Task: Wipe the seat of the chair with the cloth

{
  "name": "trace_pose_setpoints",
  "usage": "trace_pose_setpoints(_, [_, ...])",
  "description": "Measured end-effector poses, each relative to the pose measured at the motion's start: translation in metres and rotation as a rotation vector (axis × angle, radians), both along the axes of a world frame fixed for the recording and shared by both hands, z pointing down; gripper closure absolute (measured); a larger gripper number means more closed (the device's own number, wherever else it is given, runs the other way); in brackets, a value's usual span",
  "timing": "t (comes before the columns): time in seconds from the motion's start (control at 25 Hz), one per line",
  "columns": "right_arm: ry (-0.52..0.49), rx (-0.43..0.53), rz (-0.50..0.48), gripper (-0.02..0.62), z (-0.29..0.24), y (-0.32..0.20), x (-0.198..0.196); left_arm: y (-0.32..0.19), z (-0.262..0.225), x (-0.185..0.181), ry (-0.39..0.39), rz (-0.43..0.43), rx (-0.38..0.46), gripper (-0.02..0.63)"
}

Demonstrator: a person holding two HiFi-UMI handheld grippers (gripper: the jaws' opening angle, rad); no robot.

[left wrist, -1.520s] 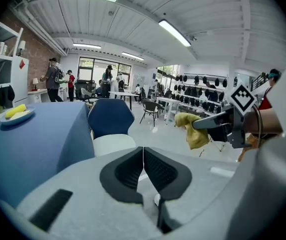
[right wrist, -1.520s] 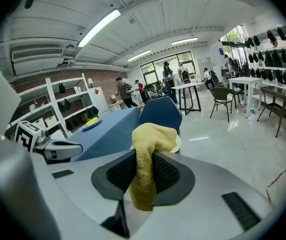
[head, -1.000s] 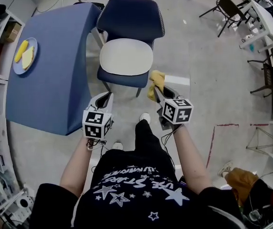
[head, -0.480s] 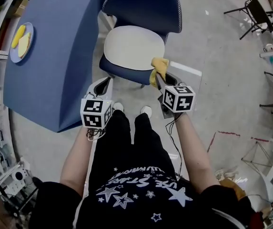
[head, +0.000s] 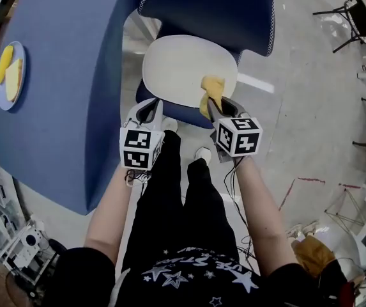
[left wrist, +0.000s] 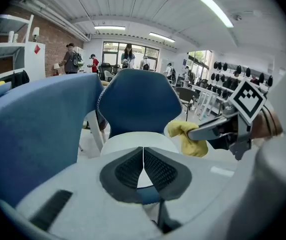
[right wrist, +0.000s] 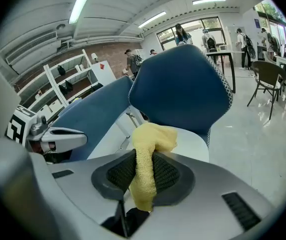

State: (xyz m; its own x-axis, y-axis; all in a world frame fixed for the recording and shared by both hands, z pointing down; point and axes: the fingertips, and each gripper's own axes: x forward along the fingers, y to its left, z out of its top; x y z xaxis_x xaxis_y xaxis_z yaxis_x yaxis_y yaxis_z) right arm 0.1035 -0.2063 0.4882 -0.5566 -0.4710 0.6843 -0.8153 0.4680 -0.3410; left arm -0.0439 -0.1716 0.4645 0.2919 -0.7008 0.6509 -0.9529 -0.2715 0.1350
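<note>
While gripped, cloth (yellow) perhaps touches seat.

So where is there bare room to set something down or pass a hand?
The white oval seat pad is bare left of the yellow cloth gripped by the right gripper. The blue tabletop is bare right of the blue plate. Crowded: the seat's front edge, at the left gripper and cloth.

At your left stands a blue table carrying a plate of yellow food; red tape marks the floor on your right.
</note>
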Motion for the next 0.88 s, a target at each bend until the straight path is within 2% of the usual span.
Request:
trace_pose_setpoints(0.24, [-0.004, -0.014, 0.031, 0.509, 0.044, -0.047, -0.057, -0.046, 0.047, -0.037, 0.032, -0.014, -0.036, 0.584])
trace_pose_setpoints(0.4, [0.005, -0.009, -0.006, 0.509, 0.07, -0.075, -0.094, -0.068, 0.073, -0.05, 0.046, -0.042, -0.049, 0.584])
trace_pose_setpoints(0.6, [0.016, -0.003, -0.083, 0.508, 0.108, -0.108, -0.14, -0.086, 0.11, -0.069, -0.017, -0.019, -0.047, 0.584])
trace_pose_setpoints(0.88, [0.02, -0.031, -0.152, 0.509, 0.147, -0.136, -0.191, -0.103, 0.135, -0.105, 0.016, -0.126, -0.069, 0.584])
